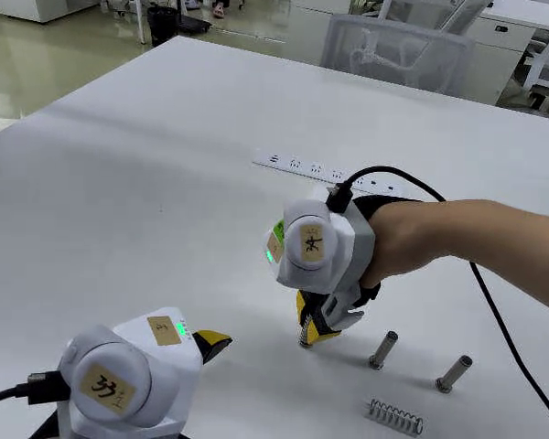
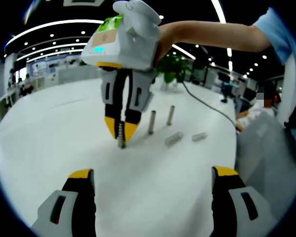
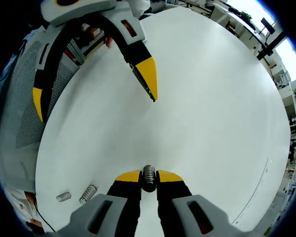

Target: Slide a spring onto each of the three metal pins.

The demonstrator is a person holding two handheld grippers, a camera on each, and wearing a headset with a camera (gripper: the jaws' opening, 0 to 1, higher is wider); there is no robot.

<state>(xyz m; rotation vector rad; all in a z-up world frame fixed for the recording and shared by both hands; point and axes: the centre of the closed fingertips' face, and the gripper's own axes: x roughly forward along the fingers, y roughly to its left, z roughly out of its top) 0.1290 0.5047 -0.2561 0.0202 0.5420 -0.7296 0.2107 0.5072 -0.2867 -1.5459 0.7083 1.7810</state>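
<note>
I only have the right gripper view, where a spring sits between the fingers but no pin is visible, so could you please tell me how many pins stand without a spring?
Observer: Two. In the head view one bare pin stands upright close beside the right gripper, and a second bare pin stands farther out on the same side.
Operator: Thank you. Could you also say whether my spring is already over the third pin?
Observer: In the left gripper view the held spring hangs upright between the fingers, with its lower end down at the table. I cannot tell whether a pin is inside it.
</note>
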